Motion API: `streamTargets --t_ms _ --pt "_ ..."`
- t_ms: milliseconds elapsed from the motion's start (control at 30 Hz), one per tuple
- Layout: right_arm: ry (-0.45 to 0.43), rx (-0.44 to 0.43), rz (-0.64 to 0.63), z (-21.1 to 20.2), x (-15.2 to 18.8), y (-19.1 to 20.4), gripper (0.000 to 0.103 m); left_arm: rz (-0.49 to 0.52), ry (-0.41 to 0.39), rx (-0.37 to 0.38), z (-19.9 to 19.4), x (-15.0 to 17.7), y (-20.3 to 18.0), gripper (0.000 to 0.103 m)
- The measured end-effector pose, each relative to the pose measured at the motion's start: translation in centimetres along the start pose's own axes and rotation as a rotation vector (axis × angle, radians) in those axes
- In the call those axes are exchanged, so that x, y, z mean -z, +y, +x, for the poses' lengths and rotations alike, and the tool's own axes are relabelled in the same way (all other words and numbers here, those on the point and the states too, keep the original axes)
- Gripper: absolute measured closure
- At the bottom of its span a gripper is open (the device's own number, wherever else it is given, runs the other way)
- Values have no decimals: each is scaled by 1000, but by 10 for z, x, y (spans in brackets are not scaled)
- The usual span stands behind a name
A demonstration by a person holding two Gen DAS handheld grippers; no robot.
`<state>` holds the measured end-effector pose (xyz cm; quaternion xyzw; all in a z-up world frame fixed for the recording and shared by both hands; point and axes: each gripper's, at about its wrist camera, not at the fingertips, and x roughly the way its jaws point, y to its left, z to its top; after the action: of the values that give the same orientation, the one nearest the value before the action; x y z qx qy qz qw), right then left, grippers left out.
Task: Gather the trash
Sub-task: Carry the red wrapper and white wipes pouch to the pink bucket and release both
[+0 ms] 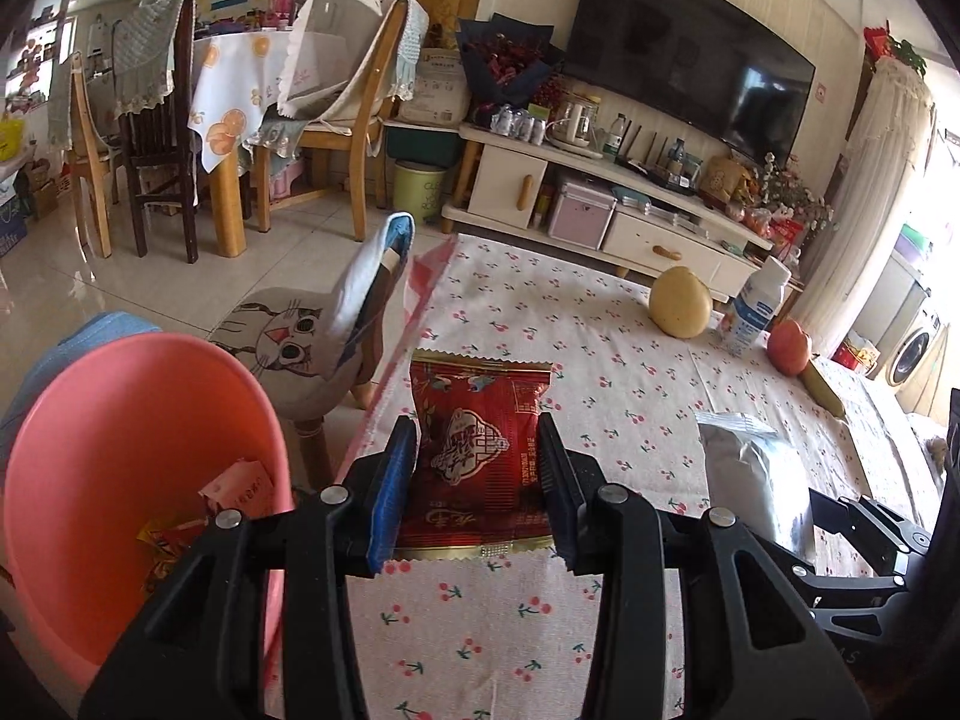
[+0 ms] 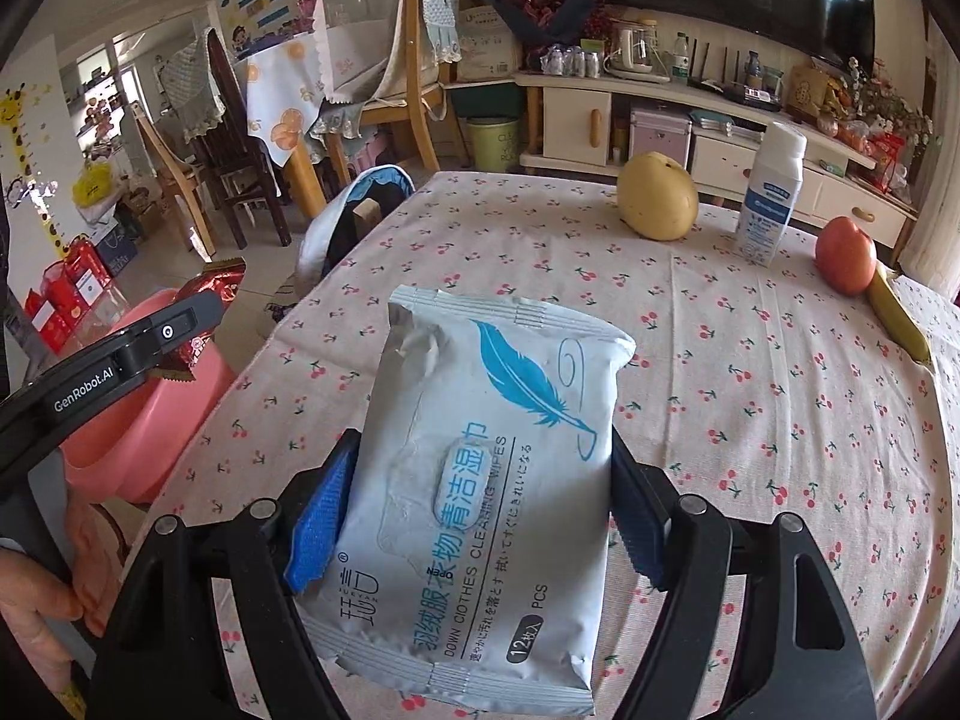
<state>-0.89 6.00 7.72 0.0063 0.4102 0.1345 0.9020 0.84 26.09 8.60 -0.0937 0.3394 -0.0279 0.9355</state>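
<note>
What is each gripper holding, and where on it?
Left gripper pinches the red wrapper by its side edges. Right gripper clamps the wipes pack across its lower sides.

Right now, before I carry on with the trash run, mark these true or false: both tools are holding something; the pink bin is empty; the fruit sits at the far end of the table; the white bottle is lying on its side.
1. Both tools hold something. True: the left tool grips a red snack wrapper, the right tool a wipes pack.
2. The pink bin is empty. False: wrappers already lie inside it.
3. The fruit sits at the far end of the table. True: the yellow pear and red apple are there.
4. The white bottle lies on its side. False: it stands upright between pear and apple.
</note>
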Motion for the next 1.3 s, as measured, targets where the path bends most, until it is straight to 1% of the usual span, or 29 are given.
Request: streamTargets --t_ms 167,400,600,733,833,900,967,1000,1033,1100,1133,1200,1300 --pt "9 -35 -35 8 -10 39 27 -50 -39 -34 -14 -7 31 61" --pt "1 -90 -121 19 -32 105 27 -171 -71 -96 -25 -14 84 61" --pt "-3 -140 -204 34 -53 165 26 -354 -92 -141 -34 -15 147 61" --pt "0 -172 -254 48 -60 204 26 -499 -99 -154 -37 -10 187 61" --pt "14 -187 -283 63 -60 226 26 -562 -100 -150 -35 -7 203 61" --pt "39 -204 -312 74 -58 237 25 -573 -95 -145 -32 -8 206 61" --pt "65 -203 -331 83 -52 244 25 -568 -96 -154 -31 -10 205 58" --pt "73 -197 -337 86 -50 245 25 -569 -101 -153 -31 -10 205 53" --pt "73 -190 -335 86 -48 245 25 -572 -105 -155 -30 -10 205 42" --pt "57 -182 -300 79 -48 235 19 -587 -119 -155 -31 -8 206 28" --pt "45 -188 -272 72 -47 226 16 -592 -129 -145 -31 -8 205 27" --pt "21 -186 -225 55 -45 210 15 -586 -145 -140 -33 -7 202 23" --pt "-2 -128 -187 28 -33 182 14 -524 -178 -142 -37 -9 186 22"
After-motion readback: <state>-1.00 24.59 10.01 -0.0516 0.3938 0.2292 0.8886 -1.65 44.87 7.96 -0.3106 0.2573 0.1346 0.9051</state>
